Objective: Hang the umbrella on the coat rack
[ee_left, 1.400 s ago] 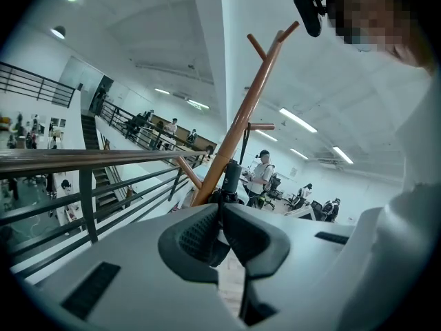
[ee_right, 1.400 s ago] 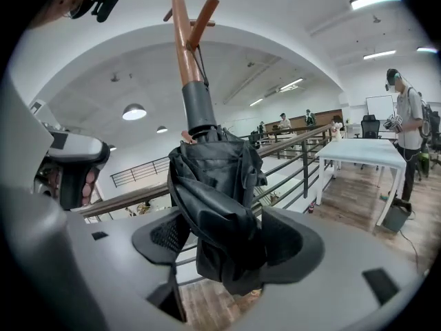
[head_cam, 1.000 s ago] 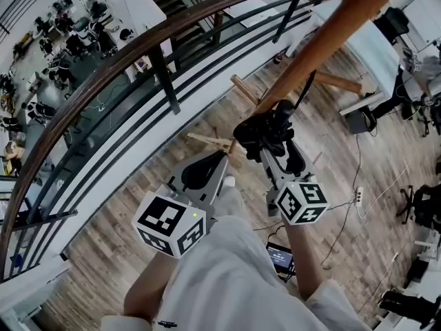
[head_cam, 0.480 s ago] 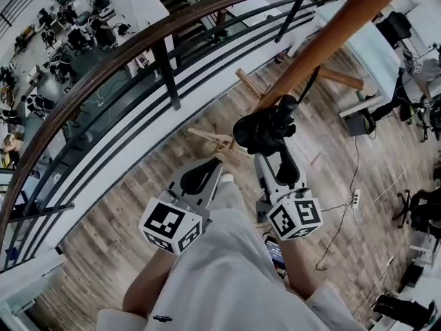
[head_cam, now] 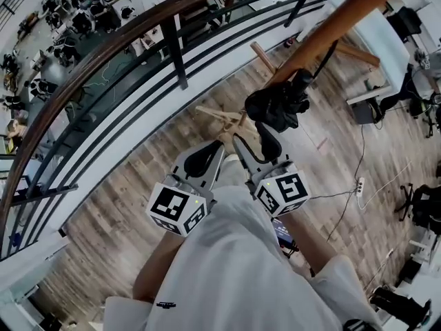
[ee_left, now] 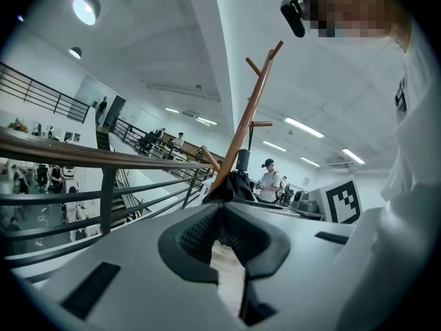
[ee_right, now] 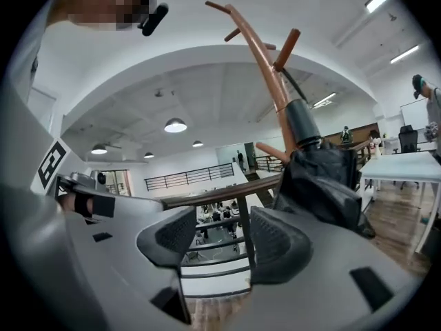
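The black folded umbrella [head_cam: 279, 105] hangs against the brown pole of the coat rack [head_cam: 331, 26], free of both grippers. My right gripper [head_cam: 255, 142] sits just below and left of it, open and empty; its jaws have just been closing a little. In the right gripper view the umbrella [ee_right: 327, 185] is beside the right pad, apart from it, with the right gripper [ee_right: 224, 243] aimed past it at the railing. My left gripper [head_cam: 215, 150] is further left, shut and empty. The left gripper [ee_left: 220, 216] looks at the umbrella [ee_left: 234, 185] and the rack [ee_left: 251, 109].
A dark curved railing [head_cam: 124, 54] runs behind the rack, with a drop to a lower floor beyond. The rack's wooden legs [head_cam: 220, 119] spread over the plank floor. A power strip [head_cam: 358, 185] lies at the right. A white table [ee_right: 406, 164] stands right.
My right gripper has drawn back and to the left, away from the umbrella, which stays hanging on the rack. My left gripper has sunk a little.
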Tool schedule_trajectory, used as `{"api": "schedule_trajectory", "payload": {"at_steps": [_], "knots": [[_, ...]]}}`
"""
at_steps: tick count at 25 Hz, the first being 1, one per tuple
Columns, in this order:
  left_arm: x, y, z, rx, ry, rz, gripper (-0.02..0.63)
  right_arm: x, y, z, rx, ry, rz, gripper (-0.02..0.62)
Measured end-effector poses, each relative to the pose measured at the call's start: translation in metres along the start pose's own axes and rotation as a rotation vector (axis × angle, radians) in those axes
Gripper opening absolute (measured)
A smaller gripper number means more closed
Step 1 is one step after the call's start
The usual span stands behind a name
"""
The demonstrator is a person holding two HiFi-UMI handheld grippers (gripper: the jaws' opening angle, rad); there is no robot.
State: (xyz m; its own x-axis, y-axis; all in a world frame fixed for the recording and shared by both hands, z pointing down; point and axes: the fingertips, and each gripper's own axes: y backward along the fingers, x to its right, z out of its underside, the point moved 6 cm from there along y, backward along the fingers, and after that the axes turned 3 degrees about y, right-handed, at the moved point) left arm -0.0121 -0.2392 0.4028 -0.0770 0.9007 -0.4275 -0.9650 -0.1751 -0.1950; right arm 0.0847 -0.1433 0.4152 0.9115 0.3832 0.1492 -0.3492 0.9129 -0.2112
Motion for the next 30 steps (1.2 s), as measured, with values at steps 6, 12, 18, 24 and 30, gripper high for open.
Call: {"api": "schedule_trajectory", "payload": {"at_steps": [6,12,18,24,30], "knots": [[-0.014,0.015,0.022,0.006,-0.011,-0.055,0.037,-0.008,-0.013,0.027,-0.042,-0.002,-0.066,0.181],[-0.032,0.022,0.059,-0.022,-0.022,-0.088,0.037,-0.012,-0.009,0.069,-0.094,-0.026,-0.042,0.121],[-0.049,0.022,0.085,-0.030,0.051,-0.121,0.037,-0.020,-0.010,0.098,-0.147,-0.052,-0.049,0.066],[-0.055,0.031,0.106,-0.058,0.041,-0.146,0.037,-0.042,-0.011,0.119,-0.195,-0.026,-0.098,0.039],[-0.055,0.040,0.107,-0.056,0.043,-0.177,0.037,-0.054,-0.012,0.118,-0.212,-0.022,-0.137,0.034]]}}
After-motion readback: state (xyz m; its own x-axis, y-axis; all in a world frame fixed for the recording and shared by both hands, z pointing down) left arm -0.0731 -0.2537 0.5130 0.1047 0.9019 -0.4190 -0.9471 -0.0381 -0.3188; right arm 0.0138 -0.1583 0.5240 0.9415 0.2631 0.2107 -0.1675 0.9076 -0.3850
